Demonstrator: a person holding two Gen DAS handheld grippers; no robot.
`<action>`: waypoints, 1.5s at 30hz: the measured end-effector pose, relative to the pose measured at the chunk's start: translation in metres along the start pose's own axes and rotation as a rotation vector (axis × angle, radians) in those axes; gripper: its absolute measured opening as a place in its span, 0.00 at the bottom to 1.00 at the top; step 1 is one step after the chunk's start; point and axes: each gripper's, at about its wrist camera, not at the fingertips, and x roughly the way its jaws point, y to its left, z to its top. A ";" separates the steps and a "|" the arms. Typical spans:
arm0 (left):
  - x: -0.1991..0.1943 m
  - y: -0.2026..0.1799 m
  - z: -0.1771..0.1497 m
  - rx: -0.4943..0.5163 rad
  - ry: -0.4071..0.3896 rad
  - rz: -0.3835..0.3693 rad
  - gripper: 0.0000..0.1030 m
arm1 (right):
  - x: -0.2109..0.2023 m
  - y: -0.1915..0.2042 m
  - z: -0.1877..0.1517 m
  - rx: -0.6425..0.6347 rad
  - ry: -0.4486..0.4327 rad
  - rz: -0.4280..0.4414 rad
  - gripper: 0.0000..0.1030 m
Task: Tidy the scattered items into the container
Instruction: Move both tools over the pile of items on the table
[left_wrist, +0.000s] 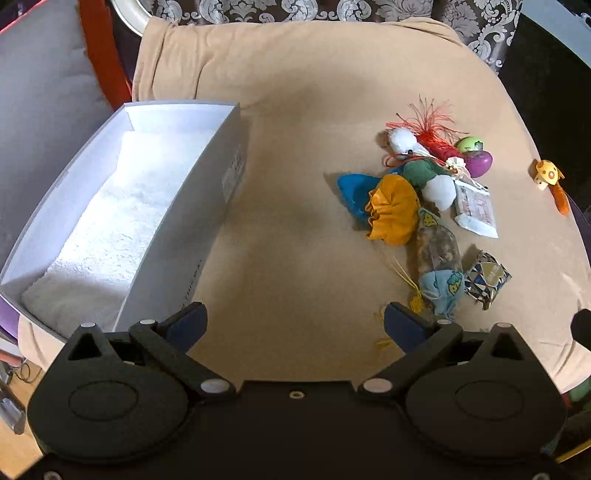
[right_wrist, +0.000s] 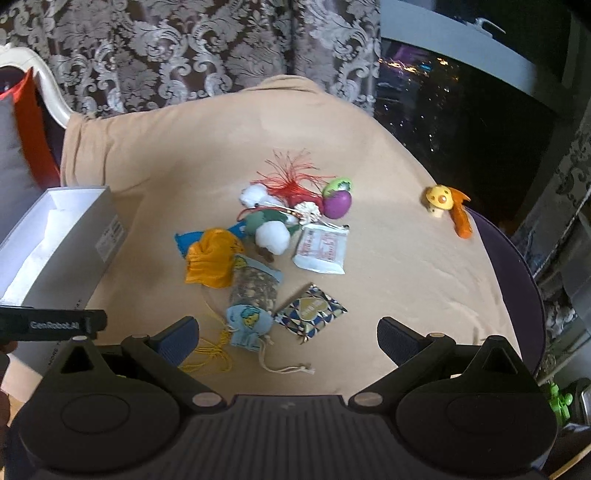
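Hovering with both grippers, left (left_wrist: 293, 325) and right (right_wrist: 288, 341), fingers released; box (left_wrist: 207, 206) lying left of frame, toys (left_wrist: 417, 199) crowding right.

A matt beige cloth (left_wrist: 295, 122), soft and lightly creased, covers the table, and near its left edge sits a smooth white cardboard box (left_wrist: 207, 206) lined with rough, fluffy white towelling (left_wrist: 110, 229). Near the right edge lie a shiny orange satin pouch (right_wrist: 210, 258), a glossy purple plastic egg (right_wrist: 337, 204), a matt paper sachet (right_wrist: 323, 249), a foil-like patterned packet (right_wrist: 312, 314) and a painted mushroom (right_wrist: 439, 199).
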 end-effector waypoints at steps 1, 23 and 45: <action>-0.001 -0.001 -0.001 0.003 0.000 -0.004 0.96 | -0.001 0.002 0.000 -0.004 -0.003 0.000 0.99; 0.001 -0.017 -0.011 -0.022 0.038 0.230 0.96 | 0.082 -0.094 -0.041 0.116 0.013 -0.230 0.99; 0.003 -0.035 -0.011 0.067 0.014 0.282 0.96 | 0.044 -0.018 -0.012 0.045 0.141 -0.100 0.99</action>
